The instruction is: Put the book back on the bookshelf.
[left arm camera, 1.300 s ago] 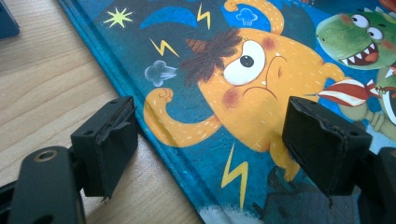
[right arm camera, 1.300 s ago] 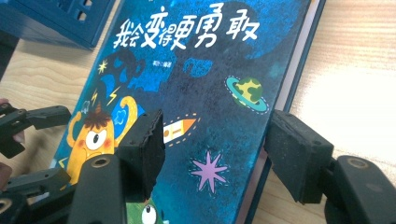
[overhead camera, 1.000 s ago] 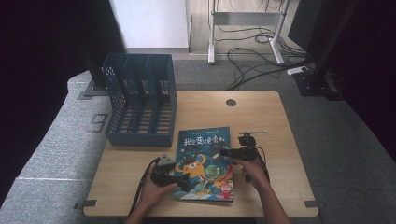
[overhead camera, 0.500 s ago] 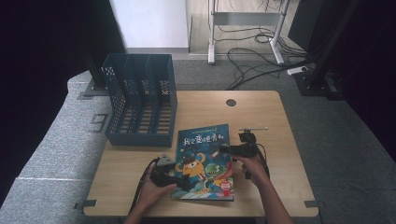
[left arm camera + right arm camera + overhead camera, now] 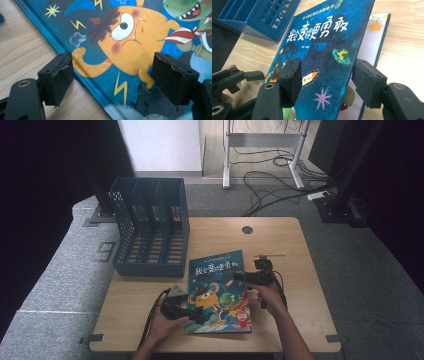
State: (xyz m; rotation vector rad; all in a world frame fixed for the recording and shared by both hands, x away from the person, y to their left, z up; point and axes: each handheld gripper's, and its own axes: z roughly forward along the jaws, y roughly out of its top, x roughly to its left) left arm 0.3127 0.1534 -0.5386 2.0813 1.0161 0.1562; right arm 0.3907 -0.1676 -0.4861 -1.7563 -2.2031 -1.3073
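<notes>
A picture book with a dark blue cover and an orange cartoon creature lies flat on the wooden table. My left gripper sits at the book's lower left edge. Its jaws stand open, one over bare wood and one over the cover. My right gripper is at the book's right side. Its jaws are open astride the free edge of the front cover, which is tilted up off a white inner page. The pads do not press on it.
A blue slotted file organizer stands at the table's back left, close to the book's top corner. A thin metal pen-like object lies right of the book. A round cable hole sits near the far edge. Cables trail from both grippers.
</notes>
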